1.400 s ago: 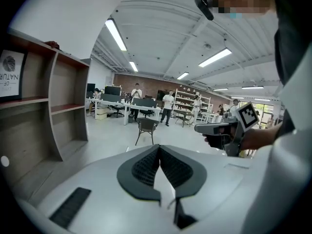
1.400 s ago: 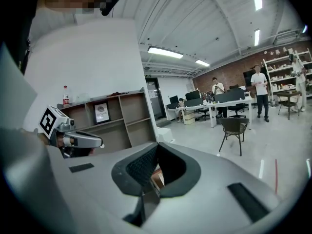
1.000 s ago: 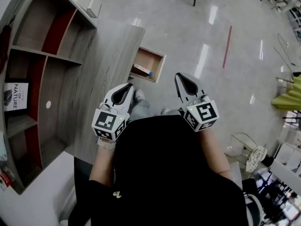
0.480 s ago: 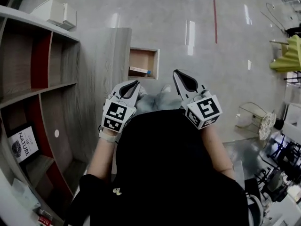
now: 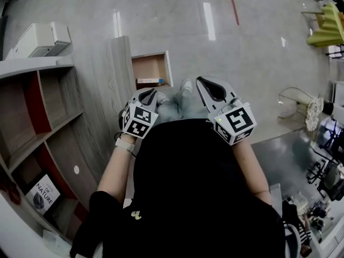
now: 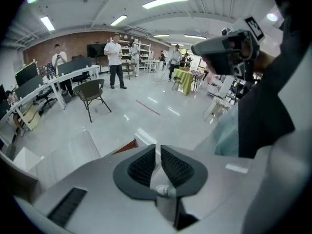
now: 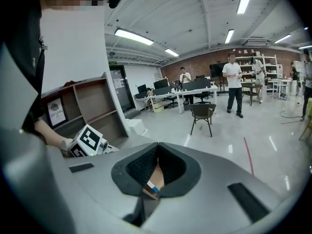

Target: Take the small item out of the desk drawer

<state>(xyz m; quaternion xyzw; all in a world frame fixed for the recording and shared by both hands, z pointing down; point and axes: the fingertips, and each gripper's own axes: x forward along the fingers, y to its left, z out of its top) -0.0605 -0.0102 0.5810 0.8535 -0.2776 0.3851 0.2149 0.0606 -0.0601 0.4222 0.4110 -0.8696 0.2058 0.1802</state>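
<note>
The desk drawer [image 5: 156, 64] stands pulled open from the grey wooden desk [image 5: 115, 79]. A small white box with a blue end [image 5: 149, 81] lies along its near side. My left gripper [image 5: 155, 92] hangs just short of the drawer, its jaws a crack apart after just opening, with nothing between them [image 6: 158, 146]. My right gripper [image 5: 200, 80] is to the right over the floor, apart from the drawer. Its tips meet with nothing held [image 7: 158, 144]. Behind its jaws the box [image 7: 152, 188] shows.
An open shelf unit [image 5: 43, 106] with a book [image 5: 43, 195] runs along the left. A white appliance [image 5: 40, 39] sits on the floor beyond it. The person's shoe [image 5: 186, 85] is between the grippers. Office chairs [image 6: 92, 94] and standing people [image 7: 234, 84] are far off.
The head view has swung, so the drawer now lies straight ahead. My left gripper has dropped and rolled closer to the drawer. My right gripper shifted a little.
</note>
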